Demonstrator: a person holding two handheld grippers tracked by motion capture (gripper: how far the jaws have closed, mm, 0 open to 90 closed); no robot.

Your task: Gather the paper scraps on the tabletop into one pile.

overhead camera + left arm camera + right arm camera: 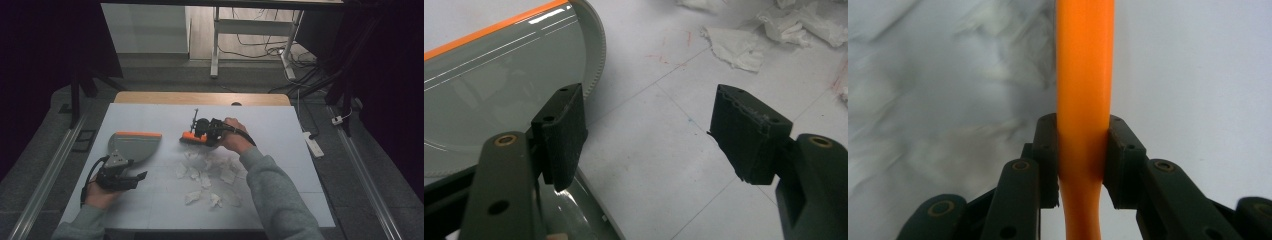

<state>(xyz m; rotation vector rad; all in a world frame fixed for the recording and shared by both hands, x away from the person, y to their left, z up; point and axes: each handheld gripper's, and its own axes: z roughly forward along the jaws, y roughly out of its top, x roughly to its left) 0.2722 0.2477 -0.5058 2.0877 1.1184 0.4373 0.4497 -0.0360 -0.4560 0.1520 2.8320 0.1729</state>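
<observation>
Step in hand, as judged: sweeping up paper scraps w/ a brush & dustpan, brush already picked up, sweep not yet begun.

The right gripper (200, 131) is seen at centre of the high view, clamped on the brush (192, 137); in the right gripper view the orange handle (1083, 90) is pinched between both pads, running straight up the middle of the frame. The left gripper (131, 180) sits at lower left of the high view, just below the dustpan (134, 145). Its fingers (564, 135) are held apart w/ nothing pressed between them; in the left gripper view the pan's grey shell is seen upper left, and part of the pan appears to pass right beside the left pad, but no grip is shown.

Next move, probably: the pan needs to be gripped or steadied by the left gripper, its open edge turned toward the scraps, and the brush brought down behind the pile & drawn toward the pan. Light strokes are called for, since the scraps are loose & easily scattered.

Looks of the things: the scraps (207, 172) are white, crumpled, torn tissue-like bits, spread in a loose patch at centre & lower centre of the table (280, 150), right of the pan, just below the brush. The pan is grey w/ an orange strip along its top edge. The brush is orange; its bristles can't be made out clearly.
</observation>
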